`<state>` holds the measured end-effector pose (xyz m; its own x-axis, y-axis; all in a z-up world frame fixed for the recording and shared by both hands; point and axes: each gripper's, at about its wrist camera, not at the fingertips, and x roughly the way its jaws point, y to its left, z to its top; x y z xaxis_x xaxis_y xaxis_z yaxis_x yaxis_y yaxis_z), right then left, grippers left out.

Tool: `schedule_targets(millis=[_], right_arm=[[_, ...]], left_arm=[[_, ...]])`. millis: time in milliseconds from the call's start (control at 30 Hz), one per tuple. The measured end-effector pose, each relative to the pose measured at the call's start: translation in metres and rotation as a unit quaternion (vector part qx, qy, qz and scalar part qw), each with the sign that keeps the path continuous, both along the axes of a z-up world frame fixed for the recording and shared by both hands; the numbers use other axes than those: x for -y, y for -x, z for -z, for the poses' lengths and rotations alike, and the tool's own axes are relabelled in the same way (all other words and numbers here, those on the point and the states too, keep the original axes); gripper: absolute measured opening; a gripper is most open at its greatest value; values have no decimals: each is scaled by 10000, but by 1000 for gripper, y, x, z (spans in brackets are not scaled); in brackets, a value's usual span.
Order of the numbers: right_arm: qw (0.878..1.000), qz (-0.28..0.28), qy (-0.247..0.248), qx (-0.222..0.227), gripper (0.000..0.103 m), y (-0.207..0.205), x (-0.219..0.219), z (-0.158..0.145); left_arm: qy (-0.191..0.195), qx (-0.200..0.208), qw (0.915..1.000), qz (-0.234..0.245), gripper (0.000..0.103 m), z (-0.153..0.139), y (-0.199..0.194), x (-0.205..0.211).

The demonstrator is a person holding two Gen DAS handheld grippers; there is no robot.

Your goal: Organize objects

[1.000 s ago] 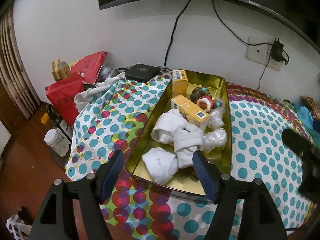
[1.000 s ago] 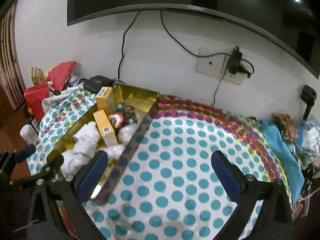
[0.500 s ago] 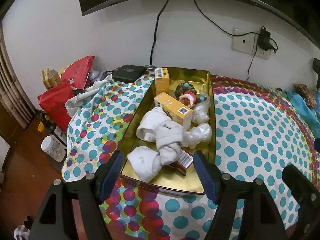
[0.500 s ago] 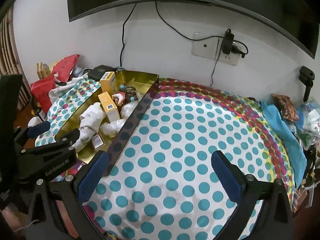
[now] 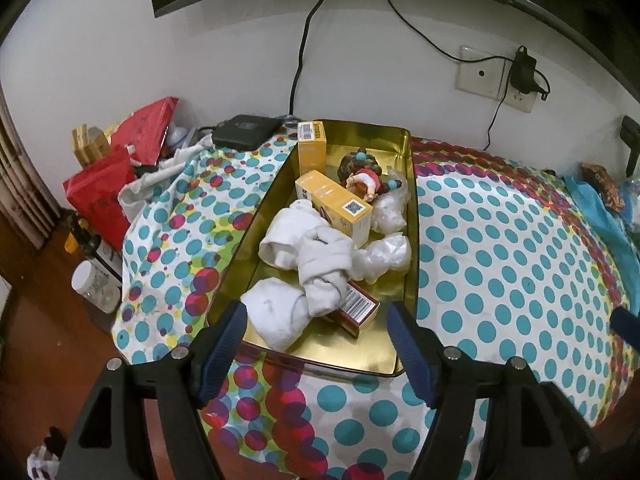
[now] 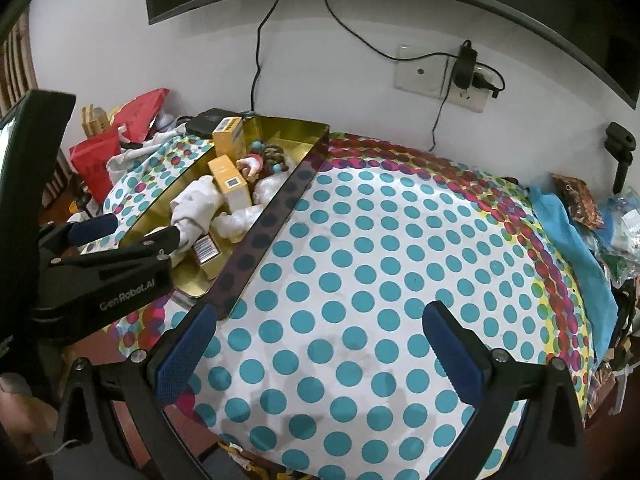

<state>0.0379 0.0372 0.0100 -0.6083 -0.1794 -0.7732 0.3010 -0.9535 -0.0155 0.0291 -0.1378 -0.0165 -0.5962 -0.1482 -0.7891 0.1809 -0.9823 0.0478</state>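
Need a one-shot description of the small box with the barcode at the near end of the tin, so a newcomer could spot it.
Start at the gold tin on the polka-dot tablecloth and go to its near end, closest to the left claw. The small dark red box lies flat there, half tucked under the white rolled socks. Unlike the two yellow boxes farther back, it is reddish with a white barcode label facing up.

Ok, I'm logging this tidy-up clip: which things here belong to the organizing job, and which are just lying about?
Job items:
gold tin
yellow boxes
white socks
doll
plastic bags
left gripper, open
right gripper, open

Lying about:
red bags
black box
blue cloth
white jar
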Motion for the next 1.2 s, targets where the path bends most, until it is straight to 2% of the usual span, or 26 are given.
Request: schedule_targets(millis=[167, 767, 867, 900, 1100, 1200], right_arm=[[10000, 7, -41, 2, 103, 0, 3, 0], [9999, -49, -82, 39, 103, 0, 3, -8], [9999, -55, -99, 32, 103, 0, 3, -8], [9999, -74, -94, 30, 103, 0, 3, -8], [9999, -102, -96, 59, 103, 2, 4, -7], [9999, -109, -90, 50, 103, 1, 5, -7]], left_arm=[[-72, -6, 10000, -57, 75, -1, -2, 4], [96, 46, 9999, 24, 75, -1, -2, -1], [-7, 67, 9999, 98, 75, -2, -1, -2], [-47, 63, 9999, 118, 79, -2, -1, -2], [-274, -18, 9996, 72, 79, -3, -1, 3], [-217, -81, 9997, 32, 79, -2, -1, 4]])
